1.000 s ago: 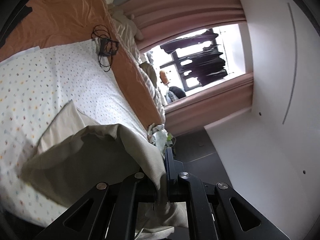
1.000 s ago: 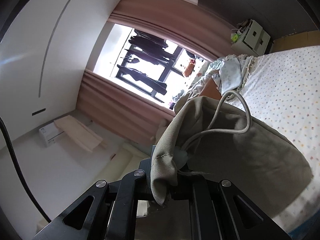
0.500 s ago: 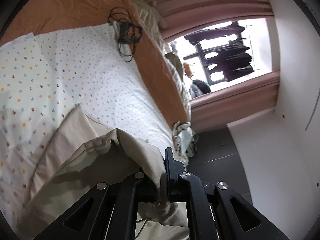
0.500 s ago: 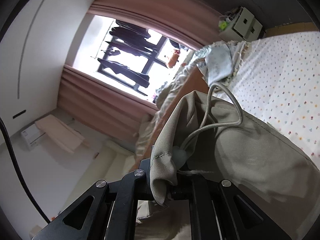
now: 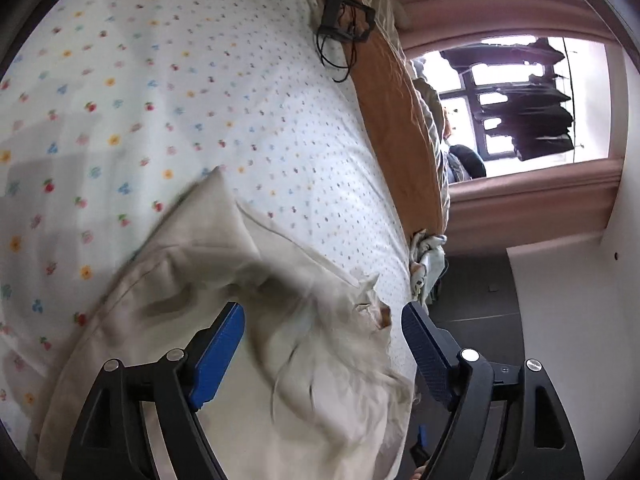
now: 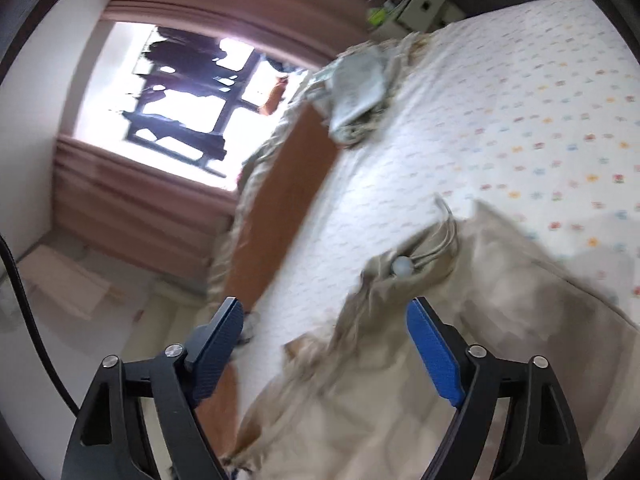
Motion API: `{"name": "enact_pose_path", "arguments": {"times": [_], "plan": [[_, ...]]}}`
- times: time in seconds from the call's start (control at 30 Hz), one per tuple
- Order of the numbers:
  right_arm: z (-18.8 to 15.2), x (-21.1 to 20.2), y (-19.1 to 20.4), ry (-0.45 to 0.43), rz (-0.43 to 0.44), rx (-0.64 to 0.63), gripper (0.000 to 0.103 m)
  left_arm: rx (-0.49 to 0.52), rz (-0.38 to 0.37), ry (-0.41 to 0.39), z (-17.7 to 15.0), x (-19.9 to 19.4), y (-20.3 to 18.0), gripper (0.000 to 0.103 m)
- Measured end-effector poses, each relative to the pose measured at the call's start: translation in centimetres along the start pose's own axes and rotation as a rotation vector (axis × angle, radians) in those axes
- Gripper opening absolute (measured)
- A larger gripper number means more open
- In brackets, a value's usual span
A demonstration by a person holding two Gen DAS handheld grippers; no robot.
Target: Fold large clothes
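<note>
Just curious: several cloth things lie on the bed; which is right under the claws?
The beige garment, plain and crumpled, between both open claws; the patterned bundle lies far off.

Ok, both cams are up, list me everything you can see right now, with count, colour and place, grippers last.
Beige cotton garment with drawstring: one, beige, crumpled on the bed's near edge under both grippers.
White floral-dotted bedsheet: one, white with coloured dots, covering the bed.
Orange under-blanket: one, orange, along the window side of the bed.
Black cable bundle: one, black, at the far end of the sheet.
Pale blue crumpled cloth: one, light blue-grey, at the bed's far corner.
Pink curtains: pink, framing the window.
Dark laundry on rack: several pieces, dark, outside the window.
Left gripper: black with blue pads, open above the garment.
Right gripper: same, open.
</note>
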State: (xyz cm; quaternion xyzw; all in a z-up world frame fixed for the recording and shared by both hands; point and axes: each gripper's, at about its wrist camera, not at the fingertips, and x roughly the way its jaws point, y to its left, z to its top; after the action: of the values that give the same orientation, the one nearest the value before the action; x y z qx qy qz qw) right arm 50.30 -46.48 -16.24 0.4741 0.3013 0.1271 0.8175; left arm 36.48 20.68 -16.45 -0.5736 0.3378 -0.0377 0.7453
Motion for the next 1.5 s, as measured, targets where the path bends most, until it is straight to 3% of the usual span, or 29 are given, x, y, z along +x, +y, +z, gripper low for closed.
{"name": "enact_pose_path", "arguments": {"times": [0.1, 0.3, 0.57, 0.93, 1.1, 1.4, 1.47, 1.5], "plan": [[-0.9, 0.1, 0.0, 0.023, -0.092, -0.045, 0.085, 0.002, 0.006, -0.014, -0.6, -1.2, 0.6, 0.081], [-2.9, 0.6, 2.2, 0.079, -0.145, -0.118, 0.085, -0.019, 0.024, -0.059, -2.1, -4.6, 1.8, 0.081], [-6.2, 1.8, 9.0, 0.144, -0.195, -0.269, 0.085, -0.045, 0.044, -0.119, -4.6, -10.4, 3.5, 0.081], [-11.7, 8.3, 15.7, 0.32, -0.3, -0.512, 0.082, -0.109, 0.065, -0.21, -7.9, -17.3, 6.7, 0.081], [-14.7, 12.9, 16.2, 0.422, -0.393, -0.616, 0.072, -0.136, 0.086, -0.223, -9.8, -18.9, 8.5, 0.081], [-19.0, 18.7, 13.6, 0.566, -0.494, -0.698, 0.071, -0.181, 0.127, -0.213, -12.1, -18.7, 10.5, 0.081], [-19.6, 19.8, 12.5, 0.596, -0.499, -0.698, 0.062, -0.177, 0.127, -0.211, -12.4, -18.4, 10.5, 0.081], [-19.8, 20.1, 12.0, 0.598, -0.51, -0.697, 0.047, -0.175, 0.127, -0.209, -12.5, -18.2, 10.4, 0.081]]}}
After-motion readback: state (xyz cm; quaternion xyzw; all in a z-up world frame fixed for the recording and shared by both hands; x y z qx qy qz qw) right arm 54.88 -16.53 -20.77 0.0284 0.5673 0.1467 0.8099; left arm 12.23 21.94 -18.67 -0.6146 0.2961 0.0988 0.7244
